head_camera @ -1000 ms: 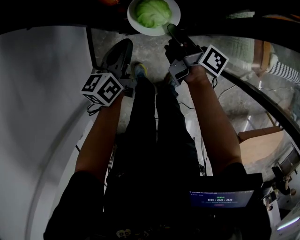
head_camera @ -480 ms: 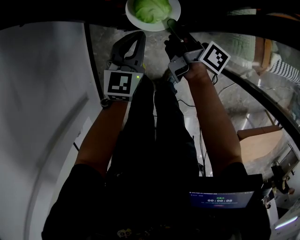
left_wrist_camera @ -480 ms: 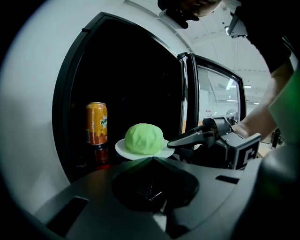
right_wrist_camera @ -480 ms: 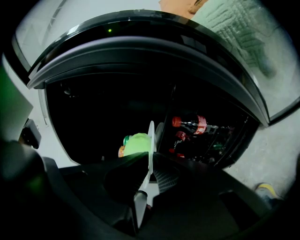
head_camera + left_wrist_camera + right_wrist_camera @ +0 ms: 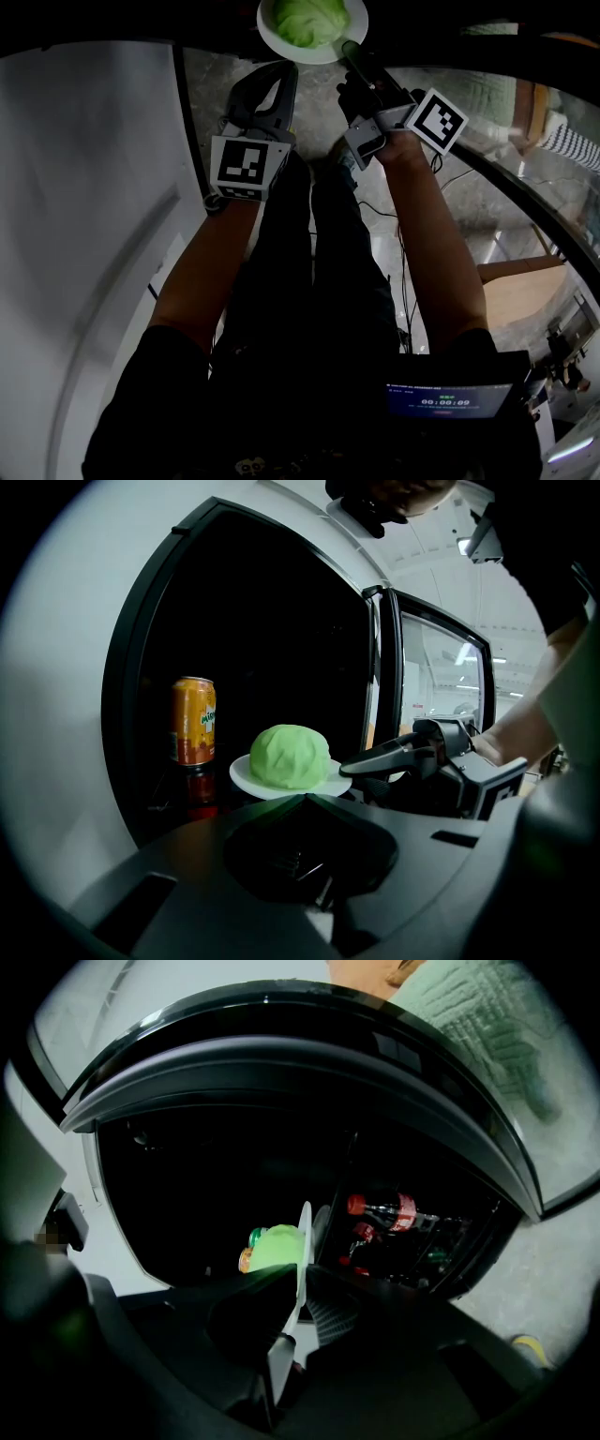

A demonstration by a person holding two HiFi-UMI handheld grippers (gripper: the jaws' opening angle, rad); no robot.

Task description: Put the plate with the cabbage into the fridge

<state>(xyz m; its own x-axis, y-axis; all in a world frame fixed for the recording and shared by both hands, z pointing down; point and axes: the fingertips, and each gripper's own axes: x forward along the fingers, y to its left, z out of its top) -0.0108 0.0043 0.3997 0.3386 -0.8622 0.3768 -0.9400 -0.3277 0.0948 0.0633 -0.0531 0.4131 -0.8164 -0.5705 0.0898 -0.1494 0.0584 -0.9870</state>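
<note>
A white plate [image 5: 345, 25] bearing a pale green cabbage [image 5: 307, 19] hangs at the mouth of the dark open fridge [image 5: 272, 639]. My right gripper [image 5: 350, 51] is shut on the plate's near rim; in the right gripper view the plate [image 5: 303, 1232] stands edge-on between the jaws, the cabbage [image 5: 270, 1245] to its left. From the left gripper view the plate [image 5: 246, 776] and cabbage [image 5: 289, 756] float just ahead, with the right gripper [image 5: 361, 761] pinching the rim. My left gripper [image 5: 277, 70] is shut on nothing, just left of and below the plate.
An orange soda can [image 5: 192, 721] stands inside the fridge at the left. Cola bottles [image 5: 392, 1210] lie in the fridge's right side. The white fridge wall [image 5: 84, 234] fills the left. A glass door [image 5: 441, 682] stands open at the right. My legs are below.
The left gripper rose and turned toward the fridge opening, now close beside the plate. The right gripper with the plate shifted slightly up and right.
</note>
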